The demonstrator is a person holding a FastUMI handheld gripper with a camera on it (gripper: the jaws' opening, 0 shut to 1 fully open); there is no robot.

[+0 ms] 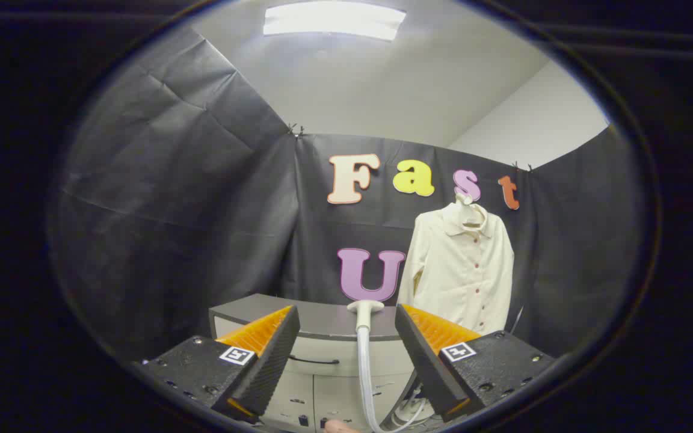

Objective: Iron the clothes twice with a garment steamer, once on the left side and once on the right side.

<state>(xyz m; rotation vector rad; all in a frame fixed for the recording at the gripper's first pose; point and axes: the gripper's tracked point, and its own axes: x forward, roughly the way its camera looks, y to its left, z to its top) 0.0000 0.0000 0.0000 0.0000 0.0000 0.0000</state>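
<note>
Two fingers of the gripper (pixel 346 337) are held wide apart, nothing clasped.

Between them the garment steamer (pixel 364 313) is seen upright on its hose before a cabinet (pixel 322 337); beyond, a cream shirt (pixel 461 270) is hung against the wall.

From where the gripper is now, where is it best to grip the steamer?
Probably the upright neck just under the steamer head, coming straight ahead with the open gripper: it stands between the fingers, slim, with its hose hanging below.
</note>
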